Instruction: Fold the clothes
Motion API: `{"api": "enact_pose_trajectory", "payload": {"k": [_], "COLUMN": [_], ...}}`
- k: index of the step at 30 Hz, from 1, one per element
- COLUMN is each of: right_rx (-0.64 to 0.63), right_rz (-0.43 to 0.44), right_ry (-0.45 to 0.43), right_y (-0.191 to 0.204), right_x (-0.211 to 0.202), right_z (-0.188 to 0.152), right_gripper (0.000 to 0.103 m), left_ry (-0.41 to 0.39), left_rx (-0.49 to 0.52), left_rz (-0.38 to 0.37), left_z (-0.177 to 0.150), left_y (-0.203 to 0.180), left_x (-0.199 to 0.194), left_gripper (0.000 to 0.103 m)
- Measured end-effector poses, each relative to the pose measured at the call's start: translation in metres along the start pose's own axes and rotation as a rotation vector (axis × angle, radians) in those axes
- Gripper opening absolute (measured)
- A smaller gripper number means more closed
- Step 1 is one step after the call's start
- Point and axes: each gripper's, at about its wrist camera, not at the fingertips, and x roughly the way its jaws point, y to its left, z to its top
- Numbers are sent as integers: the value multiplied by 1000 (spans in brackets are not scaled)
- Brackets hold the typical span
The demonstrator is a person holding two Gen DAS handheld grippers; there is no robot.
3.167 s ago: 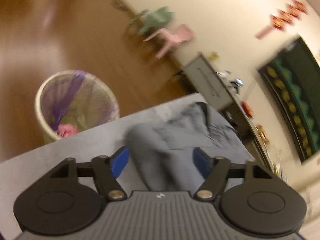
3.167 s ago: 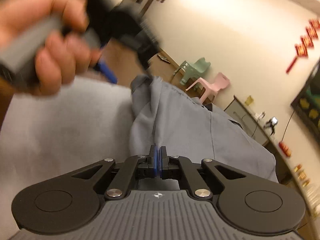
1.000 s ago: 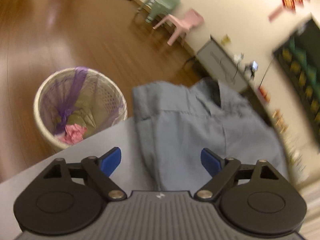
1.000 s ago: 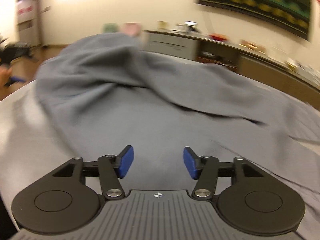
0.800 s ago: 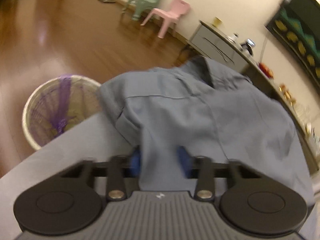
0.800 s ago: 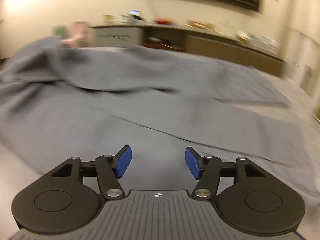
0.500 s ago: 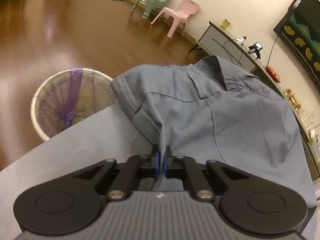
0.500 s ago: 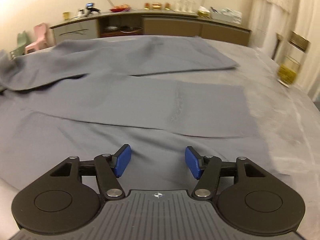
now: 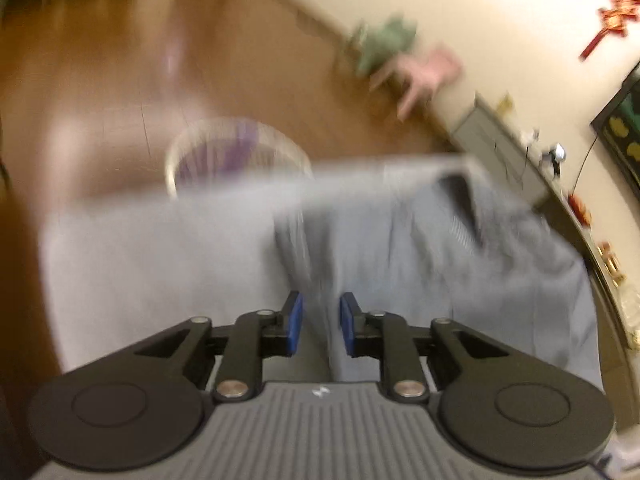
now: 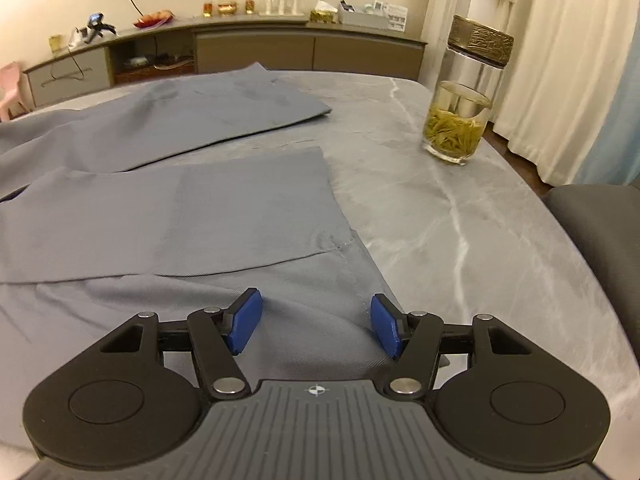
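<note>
Through the left wrist camera everything is smearing with motion. I am looking over a grey table [image 9: 152, 264] toward a brown wood floor, with a wicker bin [image 9: 236, 156] beyond the table edge at 11 o'clock and a pink chair [image 9: 428, 72] and a green chair [image 9: 380, 44] against the cream wall at 1 o'clock. My left gripper [image 9: 319, 330] is pointing forward and downward over the table, its blue pads standing a narrow gap apart with a fold of the grey shirt [image 9: 440, 264] running between them; I cannot tell whether they are touching the cloth. The shirt is spreading from 12 to 3 o'clock, its collar end lying away from me.

Through the right wrist camera I am seeing a grey marbled tabletop [image 10: 460, 216], a long sideboard [image 10: 256, 48] along the far wall, white curtains at 2 o'clock and a glass tea bottle [image 10: 464, 100] standing upright at 1 o'clock. My right gripper [image 10: 316, 324] is sitting low and level, fingers spread wide and gripping nothing, straddling a raised ridge of shirt [image 10: 172, 216] hem. The garment is lying flat, its long axis running from the gripper toward 10 o'clock.
</note>
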Motion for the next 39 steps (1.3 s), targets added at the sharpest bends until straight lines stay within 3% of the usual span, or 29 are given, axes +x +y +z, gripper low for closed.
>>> {"api": "enact_pose_trajectory", "payload": {"k": [1,3,5,8,10,15,19,23,26,29,31,33,36,39], "right_rx": [-3,-10,-29,-208,-334,-606,-729,-897,-1050,-1170,-1190,-1188,-1216,-1376], "right_rz": [-40,-120,-6,235,385,702,857,845,750,617,553,551,644,663], "right_ry": [-32,-96,-175,-241,-284,-388,-426,-370,-242,-118,-24,31,103,94], "right_y": [6,19,58,158,228,400,520,651,746,810,830,834,810,774], "right_x": [-10,-29,-59,-92,-114,-164,-189,-185,-159,-119,-95,-88,-102,-127], "right_z": [4,11,14,19,21,34,72,97,90,71,64,64,69,62], "right_gripper": [62,63,65,68,81,83,83,84,83,83,81,81,81,79], "left_ry": [-44,-60,-16,94,166,276,394,417,421,439,450,452,434,415], "left_rx": [32,121,204,303,314,170,48,68,60,37,25,8,-25,-61], "left_rz": [-12,-92,-199,-293,-329,-292,-278,-284,-291,-308,-318,-322,-316,-310], "left_z": [3,9,16,19,16,9,-13,-22,-21,-22,-19,-15,-7,1], "left_y": [-6,-26,-50,-88,-98,-64,-29,-30,-30,-27,-21,-13,-5,2], "left_x": [-11,-19,-12,18,39,67,79,81,82,84,84,83,81,78], "left_gripper": [21,24,24,24,23,23,20,15,15,15,15,16,18,20]}}
